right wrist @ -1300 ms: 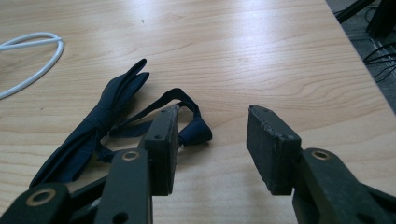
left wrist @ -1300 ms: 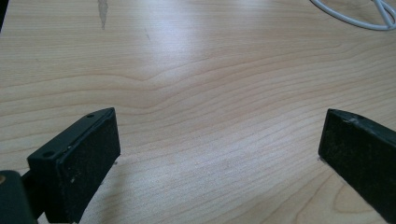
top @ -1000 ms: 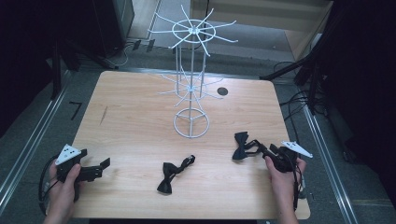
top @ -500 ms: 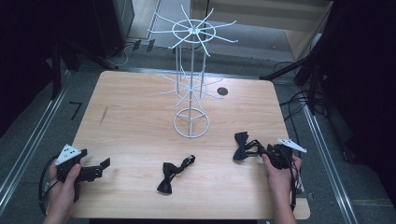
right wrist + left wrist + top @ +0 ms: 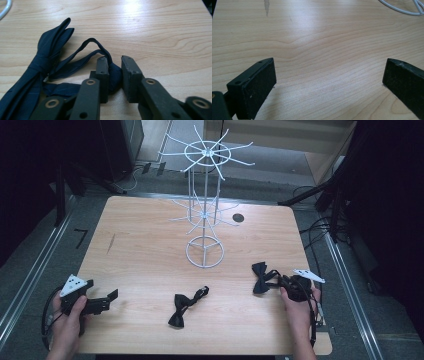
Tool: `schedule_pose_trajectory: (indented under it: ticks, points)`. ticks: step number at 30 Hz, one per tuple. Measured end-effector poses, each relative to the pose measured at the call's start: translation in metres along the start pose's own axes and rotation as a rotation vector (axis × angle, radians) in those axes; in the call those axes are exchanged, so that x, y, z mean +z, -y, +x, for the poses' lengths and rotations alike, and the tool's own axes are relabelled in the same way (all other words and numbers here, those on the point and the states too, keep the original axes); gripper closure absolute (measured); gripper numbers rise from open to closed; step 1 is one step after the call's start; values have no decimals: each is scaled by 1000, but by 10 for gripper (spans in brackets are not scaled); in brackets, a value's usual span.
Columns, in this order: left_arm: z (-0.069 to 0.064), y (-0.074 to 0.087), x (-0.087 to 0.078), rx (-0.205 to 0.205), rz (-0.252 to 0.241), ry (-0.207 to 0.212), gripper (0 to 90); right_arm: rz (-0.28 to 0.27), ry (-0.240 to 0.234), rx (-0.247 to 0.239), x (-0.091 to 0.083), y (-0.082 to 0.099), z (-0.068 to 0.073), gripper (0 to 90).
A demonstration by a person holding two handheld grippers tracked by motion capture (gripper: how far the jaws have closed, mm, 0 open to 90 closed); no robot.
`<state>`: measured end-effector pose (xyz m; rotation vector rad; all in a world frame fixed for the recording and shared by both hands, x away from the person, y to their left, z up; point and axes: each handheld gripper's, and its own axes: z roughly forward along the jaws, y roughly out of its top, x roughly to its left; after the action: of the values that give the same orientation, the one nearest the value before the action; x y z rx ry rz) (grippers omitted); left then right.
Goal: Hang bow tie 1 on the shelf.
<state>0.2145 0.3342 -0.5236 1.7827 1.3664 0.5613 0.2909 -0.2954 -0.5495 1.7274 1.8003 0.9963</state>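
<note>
Pale wood table (image 5: 150, 245), white wire rack (image 5: 205, 210) at centre; your right gripper (image 5: 115, 72) has just been closing its jaws and now pinches the strap of the bow tie (image 5: 37, 67) near the table's right edge. Fabric looks light, limp and slippery, so hold the strap loop firmly. Left gripper (image 5: 329, 77) jaws stand wide apart, nothing between.

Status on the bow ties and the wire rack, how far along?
Done: nothing hangs on the white wire rack. In hand: the right hand-held gripper has just been closing and pinches the strap of the right bow tie, which lies on the table. Left: the middle bow tie lies untouched; the left hand-held gripper is open.
</note>
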Motion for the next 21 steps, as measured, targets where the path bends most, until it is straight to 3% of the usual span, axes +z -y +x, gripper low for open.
schedule_pose_trajectory:
  ticks: [5,6,7,8,12,13,21]
  points:
    - [0,0,0,-1,-2,4,0,-40,1,-24,-6,-1,0,825]
    - [0,0,0,-1,2,5,0,-84,-1,-26,-11,-3,2,827]
    - [0,0,0,-1,2,5,0,-84,-1,-26,-11,-3,2,827]
    - [0,0,0,0,0,2,0,-120,-7,-36,-16,-4,3,827]
    - [0,0,0,1,0,1,0,-166,-10,-59,-23,-6,7,827]
    - [0,0,0,2,1,1,0,-199,-17,-70,-28,-7,10,828]
    - [0,0,0,-1,2,1,0,-282,-43,-120,-45,-14,27,828]
